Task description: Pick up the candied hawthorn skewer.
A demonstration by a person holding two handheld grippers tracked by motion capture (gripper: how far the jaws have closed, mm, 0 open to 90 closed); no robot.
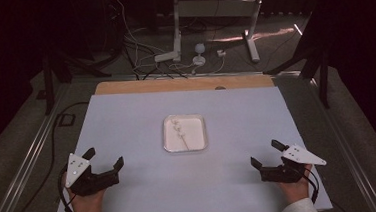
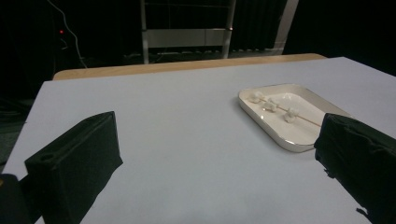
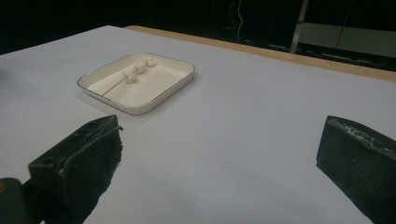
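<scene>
I see one smooth white tray (image 1: pixel 168 137) at 12 o'clock with one skewer (image 1: pixel 182 138) of three lumps; left gripper (image 1: pixel 105 159) and right gripper (image 1: pixel 265 153) both gape empty.

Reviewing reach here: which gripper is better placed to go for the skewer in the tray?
Roughly even; slight edge to the left gripper, which looks a bit nearer the tray. The skewer lies lengthwise. The right gripper is open too.

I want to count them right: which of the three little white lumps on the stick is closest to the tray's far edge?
The end lump, at the skewer's tip by the tray's far-left corner. The other two sit further down the stick.
</scene>
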